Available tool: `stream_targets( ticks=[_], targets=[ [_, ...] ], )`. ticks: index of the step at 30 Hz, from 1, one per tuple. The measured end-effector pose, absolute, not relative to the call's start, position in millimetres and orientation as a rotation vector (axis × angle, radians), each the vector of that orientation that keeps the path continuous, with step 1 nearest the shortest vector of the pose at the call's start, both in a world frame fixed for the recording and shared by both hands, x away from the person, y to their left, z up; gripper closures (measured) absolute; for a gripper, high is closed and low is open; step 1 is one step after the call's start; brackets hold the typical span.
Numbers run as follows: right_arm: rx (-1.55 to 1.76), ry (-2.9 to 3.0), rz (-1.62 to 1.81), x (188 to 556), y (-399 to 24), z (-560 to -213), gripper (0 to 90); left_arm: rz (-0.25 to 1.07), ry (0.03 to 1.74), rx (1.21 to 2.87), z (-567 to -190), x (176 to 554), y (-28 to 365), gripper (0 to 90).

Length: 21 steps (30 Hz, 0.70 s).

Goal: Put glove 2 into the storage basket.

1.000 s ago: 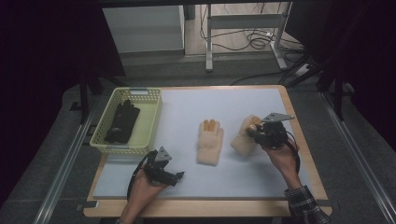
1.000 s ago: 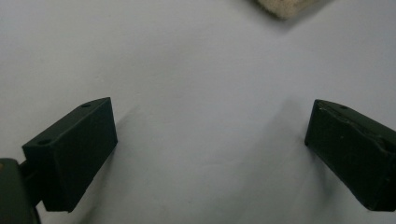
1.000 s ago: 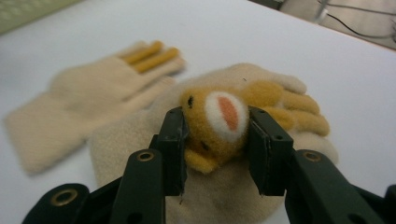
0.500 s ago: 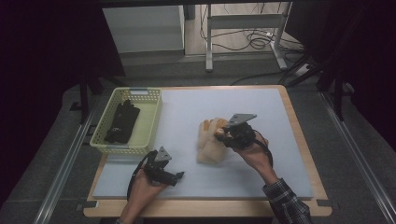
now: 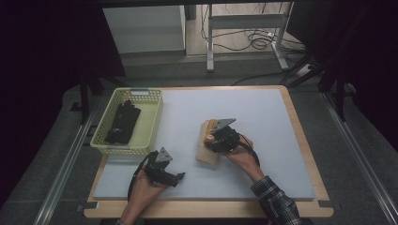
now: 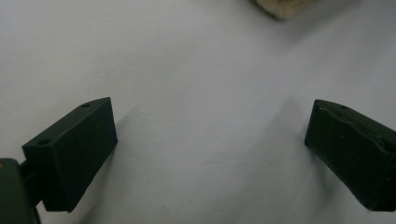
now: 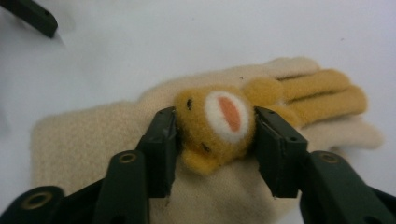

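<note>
A cream glove point(image 5: 208, 154) with orange fingers lies mid-table in the high view, with a second like it laid on top. In the right gripper view an orange bear face point(image 7: 217, 121) sits on the cream glove point(image 7: 84, 135). My right gripper point(image 7: 215, 123) straddles that bear face. Its jaws have just been opening; the round face sits between the pads unsqueezed. In the high view the right gripper point(image 5: 217, 138) is over the gloves. My left gripper point(image 5: 180, 177) rests open near the front edge, with nothing between its fingers point(image 6: 74, 149) but bare mat.
A pale yellow basket point(image 5: 152, 117) stands at the left of the table and holds black gloves point(image 5: 123, 121). The grey mat point(image 5: 263, 112) covers most of the wooden tabletop. A corner of the cream glove point(image 6: 280, 7) shows at the top of the left gripper view.
My right hand has moved left from the table's right side, bringing its cream glove onto the one lying in the middle. The left hand has stayed put.
</note>
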State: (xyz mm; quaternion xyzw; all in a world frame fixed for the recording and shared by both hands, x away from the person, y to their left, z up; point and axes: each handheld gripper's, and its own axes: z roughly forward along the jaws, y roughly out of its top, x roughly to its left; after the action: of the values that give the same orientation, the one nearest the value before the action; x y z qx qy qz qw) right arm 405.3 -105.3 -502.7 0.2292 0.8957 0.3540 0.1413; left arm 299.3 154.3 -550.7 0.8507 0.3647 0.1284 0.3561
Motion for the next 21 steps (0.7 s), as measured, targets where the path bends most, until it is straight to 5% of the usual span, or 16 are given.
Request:
stream_targets(
  ticks=[8,15,21],
  targets=[
    [0.747,2.532,1.101,407,-119,-488,40.5,0.332,0.944,2.196,-551,299,154,2.3],
    [0.873,2.464,1.087,413,-152,-482,68.5,0.332,0.943,2.197,-551,299,154,2.3],
    [0.913,2.493,1.068,409,-166,-497,78.0,0.332,0.942,2.197,-551,299,154,2.3]
  ],
)
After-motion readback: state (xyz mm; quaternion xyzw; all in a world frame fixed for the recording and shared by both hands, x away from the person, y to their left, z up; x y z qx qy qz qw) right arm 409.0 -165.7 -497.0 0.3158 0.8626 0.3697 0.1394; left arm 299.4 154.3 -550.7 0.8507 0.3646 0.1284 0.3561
